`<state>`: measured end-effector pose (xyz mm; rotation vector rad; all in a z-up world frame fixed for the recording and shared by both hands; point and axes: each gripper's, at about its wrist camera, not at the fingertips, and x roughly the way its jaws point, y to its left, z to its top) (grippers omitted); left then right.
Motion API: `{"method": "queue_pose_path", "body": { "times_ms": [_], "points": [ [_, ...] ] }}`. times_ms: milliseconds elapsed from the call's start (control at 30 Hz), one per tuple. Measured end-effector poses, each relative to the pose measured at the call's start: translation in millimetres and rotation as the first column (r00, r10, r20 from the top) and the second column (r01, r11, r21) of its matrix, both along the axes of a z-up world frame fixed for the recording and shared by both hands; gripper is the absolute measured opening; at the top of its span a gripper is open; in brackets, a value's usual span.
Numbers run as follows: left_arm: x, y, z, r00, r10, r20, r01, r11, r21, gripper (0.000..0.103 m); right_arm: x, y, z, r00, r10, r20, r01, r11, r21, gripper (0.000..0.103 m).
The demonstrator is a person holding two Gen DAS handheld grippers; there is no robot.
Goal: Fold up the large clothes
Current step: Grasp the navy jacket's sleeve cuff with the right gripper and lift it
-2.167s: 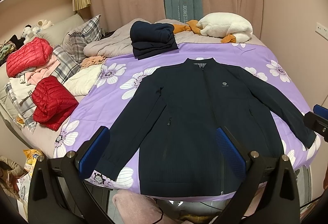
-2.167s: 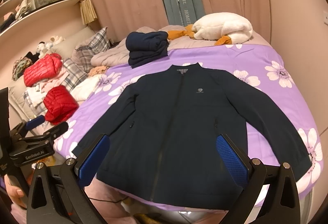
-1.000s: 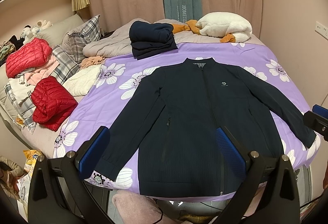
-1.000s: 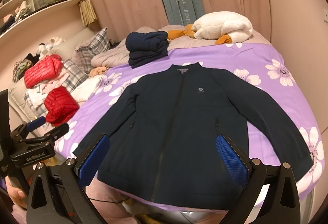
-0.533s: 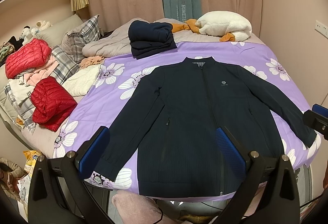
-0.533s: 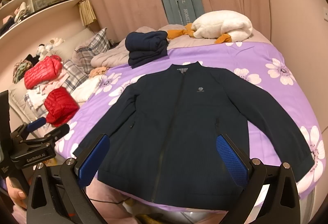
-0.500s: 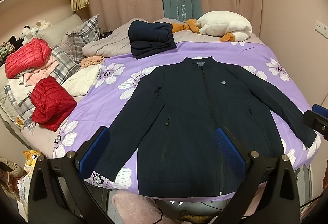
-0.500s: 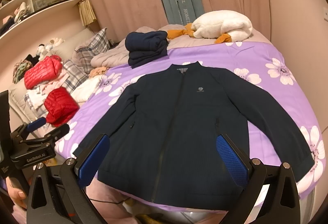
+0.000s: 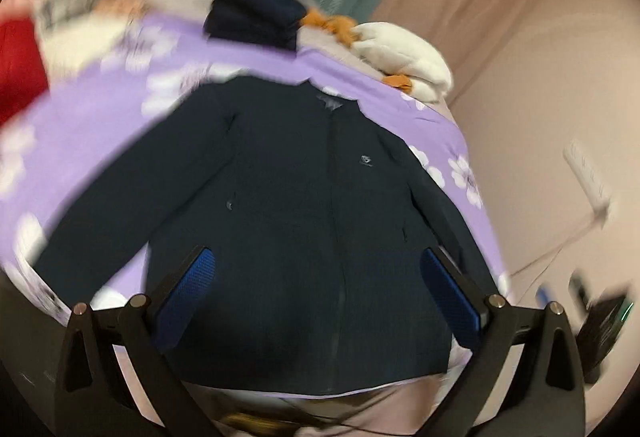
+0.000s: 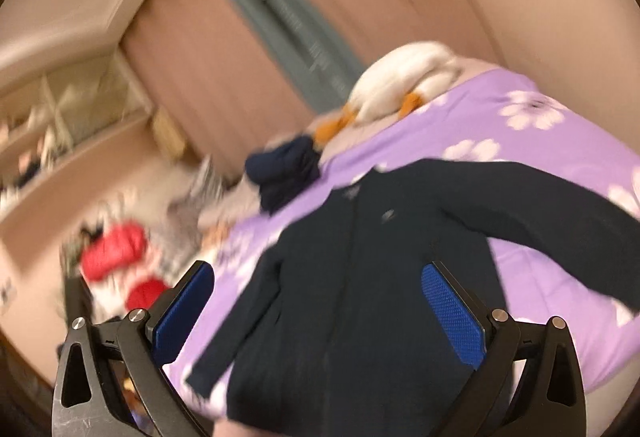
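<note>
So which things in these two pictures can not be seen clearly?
- Left wrist view: the navy jacket hem is partly behind the left tongs.
- Right wrist view: the hem and one cuff are cut off by the edges and the right tongs.
- Red clothes and shelf items: motion blur.
- Chest logo: too small.

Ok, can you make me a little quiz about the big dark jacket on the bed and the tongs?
1. True or false: the navy jacket lies spread out flat on the purple floral bedspread.
2. What sits past the jacket's collar: A) folded navy pile, B) a lamp, C) shoes?
3. Fill in: both the left tongs and right tongs are ____ and hold nothing.

Key: 1 true; 2 A; 3 open.
</note>
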<state>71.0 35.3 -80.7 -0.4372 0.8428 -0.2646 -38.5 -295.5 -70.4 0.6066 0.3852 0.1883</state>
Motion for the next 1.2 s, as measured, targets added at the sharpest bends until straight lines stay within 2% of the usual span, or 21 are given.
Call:
{"method": "queue_pose_path", "body": {
  "times_ms": [100, 133, 267, 367, 467, 567, 733, 967, 1000, 1067, 1100, 1133, 1200],
  "points": [
    [14, 1, -17, 0.997, 0.076, 0.026, -0.078, 0.994, 0.082, 0.103, -15, -33, -33, 0.996, -0.085, -0.007, 0.085, 0.993, 0.082, 0.103],
    [17, 0, -23, 0.996, 0.077, 0.033, -0.079, 0.994, 0.078, 0.103, -19, -42, -42, 0.994, -0.105, -0.009, 0.105, 0.989, 0.106, 0.103],
    [24, -7, -43, 0.999, 0.032, 0.036, -0.031, 0.999, -0.025, 0.103, -41, -82, -80, 0.975, -0.217, -0.050, 0.222, 0.956, 0.193, 0.103],
    [26, -16, -50, 0.999, -0.001, 0.046, 0.003, 0.999, -0.047, 0.103, -48, -98, -107, 0.958, -0.246, -0.146, 0.276, 0.930, 0.243, 0.103],
    [32, -32, -55, 0.998, -0.036, 0.042, 0.036, 0.999, -0.008, 0.103, -51, -107, -129, 0.914, -0.314, -0.258, 0.368, 0.909, 0.196, 0.103],
    [36, -46, -56, 0.997, -0.064, 0.040, 0.062, 0.997, 0.048, 0.103, -52, -119, -144, 0.872, -0.382, -0.306, 0.442, 0.884, 0.155, 0.103],
    [43, -56, -57, 0.995, -0.088, 0.044, 0.084, 0.993, 0.088, 0.103, -50, -148, -160, 0.855, -0.424, -0.300, 0.488, 0.852, 0.189, 0.103],
    [54, -60, -64, 0.996, -0.083, 0.014, 0.081, 0.991, 0.107, 0.103, -33, -178, -162, 0.817, -0.514, -0.262, 0.559, 0.817, 0.142, 0.103],
    [57, -60, -65, 0.997, -0.080, 0.009, 0.079, 0.991, 0.108, 0.103, -29, -182, -161, 0.809, -0.528, -0.260, 0.571, 0.810, 0.134, 0.099],
    [62, -58, -68, 0.998, -0.069, 0.002, 0.069, 0.992, 0.108, 0.103, -20, -187, -161, 0.789, -0.551, -0.270, 0.592, 0.800, 0.095, 0.073],
    [64, -57, -68, 0.998, -0.063, 0.000, 0.063, 0.992, 0.107, 0.103, -15, -190, -159, 0.776, -0.560, -0.289, 0.600, 0.797, 0.065, 0.050],
    [66, -55, -70, 0.998, -0.058, -0.002, 0.058, 0.993, 0.105, 0.103, -10, -192, -159, 0.765, -0.562, -0.315, 0.604, 0.795, 0.049, 0.032],
    [71, -49, -73, 0.999, -0.045, -0.009, 0.046, 0.994, 0.096, 0.103, -1, -194, -156, 0.758, -0.560, -0.335, 0.607, 0.794, 0.045, 0.023]
  ]
}}
